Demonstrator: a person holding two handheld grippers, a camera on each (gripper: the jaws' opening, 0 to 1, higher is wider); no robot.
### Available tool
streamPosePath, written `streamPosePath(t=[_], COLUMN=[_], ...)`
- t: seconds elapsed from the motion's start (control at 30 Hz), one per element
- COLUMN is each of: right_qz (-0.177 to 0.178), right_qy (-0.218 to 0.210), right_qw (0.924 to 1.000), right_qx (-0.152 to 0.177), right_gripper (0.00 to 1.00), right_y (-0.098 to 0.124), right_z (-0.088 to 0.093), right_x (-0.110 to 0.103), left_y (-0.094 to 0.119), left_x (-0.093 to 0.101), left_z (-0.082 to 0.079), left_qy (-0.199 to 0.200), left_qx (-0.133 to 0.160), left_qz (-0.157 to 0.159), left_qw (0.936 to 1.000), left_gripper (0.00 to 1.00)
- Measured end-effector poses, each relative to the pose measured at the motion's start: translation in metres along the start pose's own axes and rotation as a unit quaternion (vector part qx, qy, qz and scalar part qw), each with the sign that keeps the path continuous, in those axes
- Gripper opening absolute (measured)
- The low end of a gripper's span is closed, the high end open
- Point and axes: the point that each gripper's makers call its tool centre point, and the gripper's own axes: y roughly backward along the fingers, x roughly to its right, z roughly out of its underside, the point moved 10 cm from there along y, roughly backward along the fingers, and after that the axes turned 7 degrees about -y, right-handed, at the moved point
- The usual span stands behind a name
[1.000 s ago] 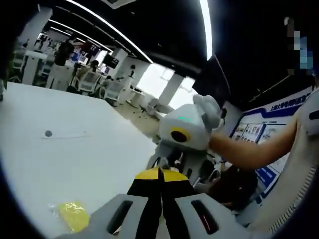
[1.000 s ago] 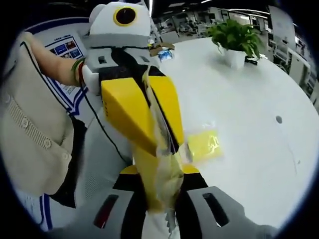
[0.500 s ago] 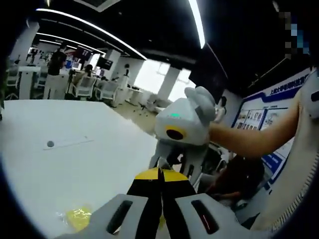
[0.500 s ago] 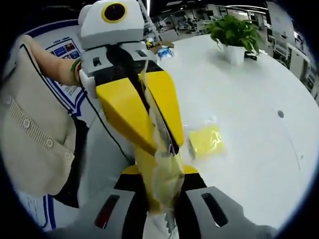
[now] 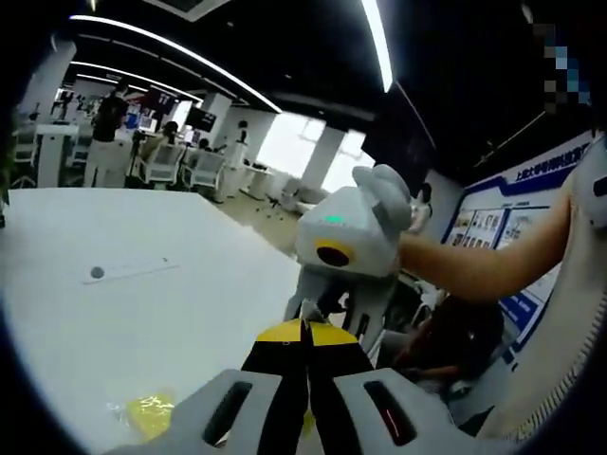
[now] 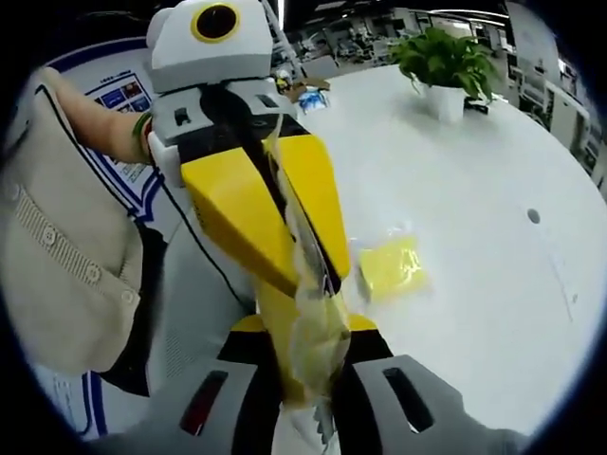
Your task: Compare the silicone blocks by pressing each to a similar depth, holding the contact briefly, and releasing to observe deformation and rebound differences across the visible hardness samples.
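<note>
Both grippers are up off the worktop (image 6: pixel 493 161), nose to nose in the air. In the right gripper view the right gripper (image 6: pixel 305 374) has its jaws pinched onto a clear plastic bag (image 6: pixel 313 327) with something yellowish inside, and the left gripper (image 6: pixel 275 232) meets it from above, its yellow jaws closed on the top of that same bag. In the left gripper view the left gripper's own jaws sit tight together, tips touching, with the right gripper (image 5: pixel 327 308) just beyond; what lies between them cannot be made out from that side.

Meanwhile one yellow silicone block (image 6: pixel 391 267), in its own clear wrapper, lies flat on the white worktop just right of the grippers; the left gripper view catches it low on the left (image 5: pixel 150 413).

The step in hand looks like getting a sample out of its bag before any pressing starts. To do it well, the person should probably keep one gripper as the anchor and pull gently with the other, so the film opens rather than stretching. Lowering the pair over the worktop would save a drop.

The count: two grippers, two bagged samples as far as can be told, one potted plant (image 6: pixel 448 71) far across the worktop.
</note>
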Motion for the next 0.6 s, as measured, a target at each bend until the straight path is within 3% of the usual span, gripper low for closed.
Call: streamPosePath(t=[0.23, 0.37, 0.47, 0.6], right_qz=[0.001, 0.031, 0.024, 0.041], right_qy=[-0.007, 0.052, 0.040, 0.053], right_qw=[1.0000, 0.9976, 0.9980, 0.9954], right_qx=[0.000, 0.034, 0.042, 0.068], right_gripper=[0.15, 0.17, 0.19, 0.24], right_y=[-0.001, 0.000, 0.002, 0.008], right_z=[0.002, 0.004, 0.010, 0.014], right_x=[0.002, 0.007, 0.009, 0.011], left_y=[-0.004, -0.006, -0.011, -0.017], left_x=[0.003, 0.002, 0.002, 0.003], left_z=[-0.002, -0.002, -0.001, 0.002], left_qy=[-0.044, -0.035, -0.035, -0.031], left_qx=[-0.018, -0.011, -0.012, -0.018], left_qz=[-0.012, -0.012, -0.011, -0.006], left_qw=[0.9988, 0.9993, 0.9992, 0.9993], left_gripper=[0.00, 0.00, 0.00, 0.00])
